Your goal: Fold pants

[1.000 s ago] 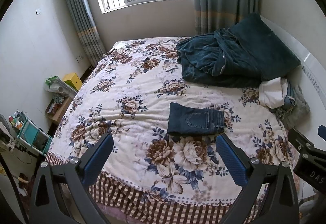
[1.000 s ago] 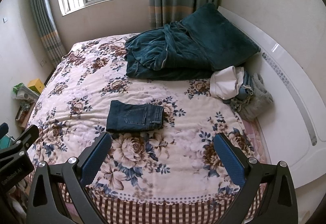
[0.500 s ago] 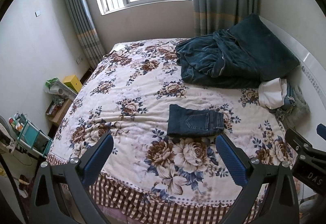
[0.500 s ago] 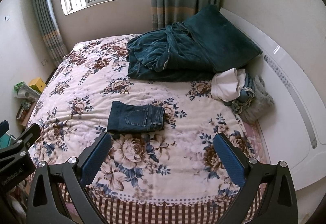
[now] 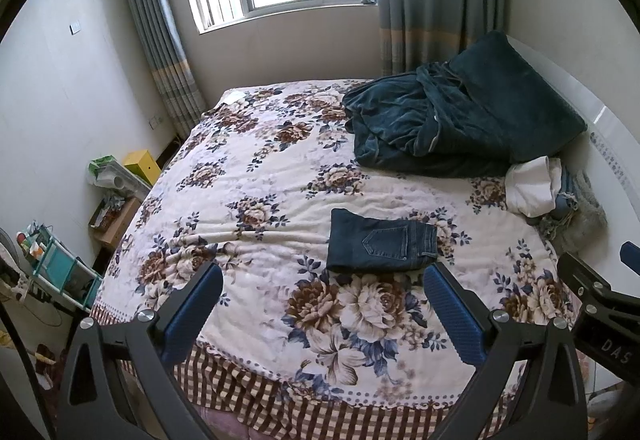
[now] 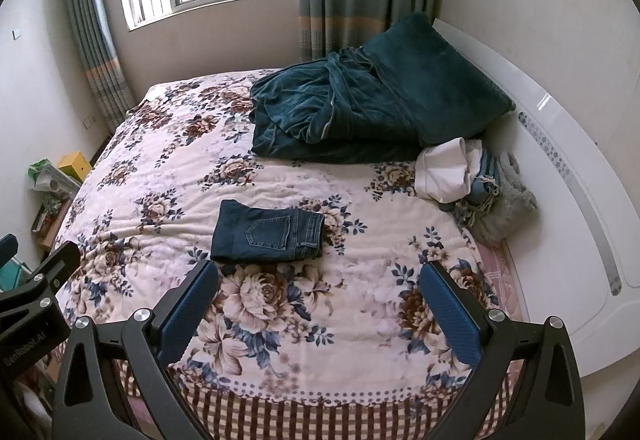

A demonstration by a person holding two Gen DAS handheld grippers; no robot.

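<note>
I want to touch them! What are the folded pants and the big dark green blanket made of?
The folded pants look like denim: dark blue, stitched back pocket, matte. The dark green blanket seems plush, maybe velvet or fleece, judging by its soft sheen on the folds.

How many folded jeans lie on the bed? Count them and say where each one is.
1. The folded jeans lie flat on the floral bedspread, near the bed's foot, ahead of both open tongs. More pants may be hidden in the clothes heap by the headboard.

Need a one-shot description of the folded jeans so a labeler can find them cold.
Start at the floral bed. On its near half lie the jeans, a small flat dark-denim rectangle with one back pocket facing up. They lie alone, apart from the rumpled teal blanket and the white-and-grey clothes pile by the headboard.
</note>
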